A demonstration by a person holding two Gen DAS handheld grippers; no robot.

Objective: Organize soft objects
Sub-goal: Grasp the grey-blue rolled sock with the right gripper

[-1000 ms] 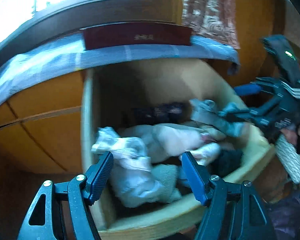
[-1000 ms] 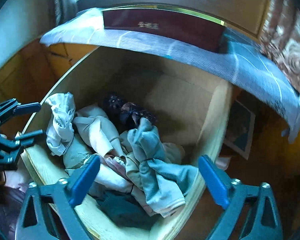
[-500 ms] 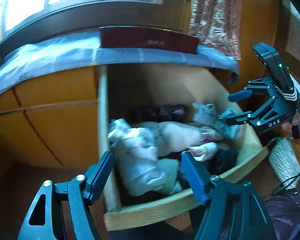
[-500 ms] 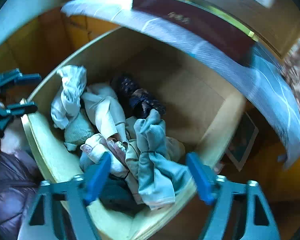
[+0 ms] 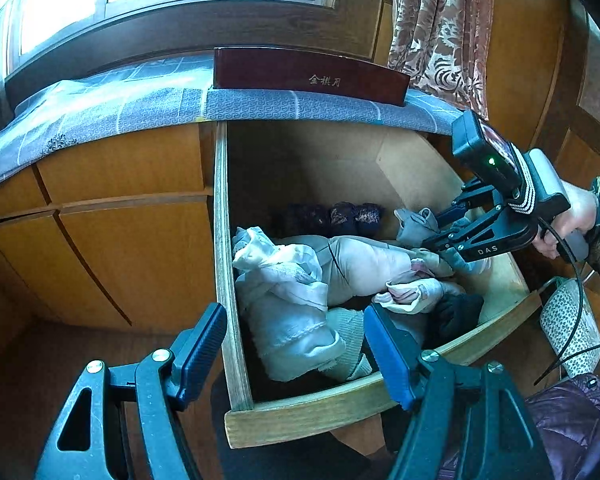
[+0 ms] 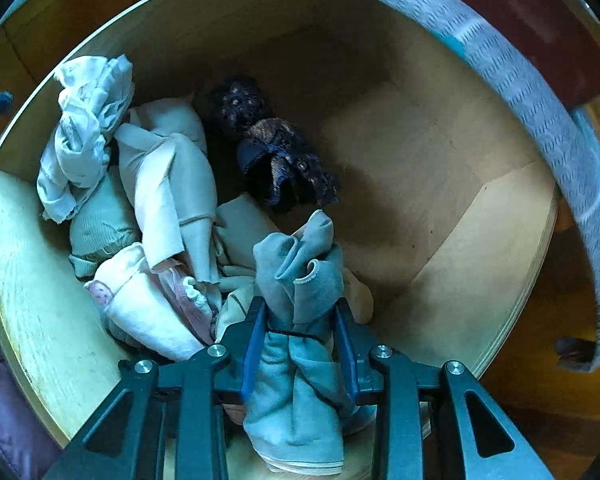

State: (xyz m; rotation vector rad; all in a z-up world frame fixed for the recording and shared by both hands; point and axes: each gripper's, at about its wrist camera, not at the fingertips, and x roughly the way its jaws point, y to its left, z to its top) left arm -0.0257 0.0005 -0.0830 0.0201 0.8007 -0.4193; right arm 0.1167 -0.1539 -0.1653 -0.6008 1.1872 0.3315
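An open wooden drawer (image 5: 340,412) holds a heap of soft clothes: a white garment (image 5: 284,292), a beige one (image 5: 364,264), dark patterned pieces (image 5: 340,216) and a grey-blue garment (image 5: 416,220). My right gripper (image 6: 300,320) points down into the drawer, its jaws closing, and the pads press on the grey-blue garment (image 6: 300,272) between them. The left wrist view shows that gripper (image 5: 448,236) at the drawer's right side, held by a hand (image 5: 572,220). My left gripper (image 5: 292,320) hangs open above the drawer's front left corner, holding nothing.
A dark red box (image 5: 308,76) lies on the cloth-covered top (image 5: 120,108) above the drawer. Orange cabinet fronts (image 5: 132,256) stand to the left, a patterned curtain (image 5: 440,28) at the back right. A purple jacket (image 5: 572,412) lies near the drawer's front right. The drawer's back half (image 6: 400,152) is bare wood.
My right gripper has dropped into the drawer, tipped steeply down and narrowed from wide open onto the grey-blue garment. The left gripper has shifted slightly, still open.
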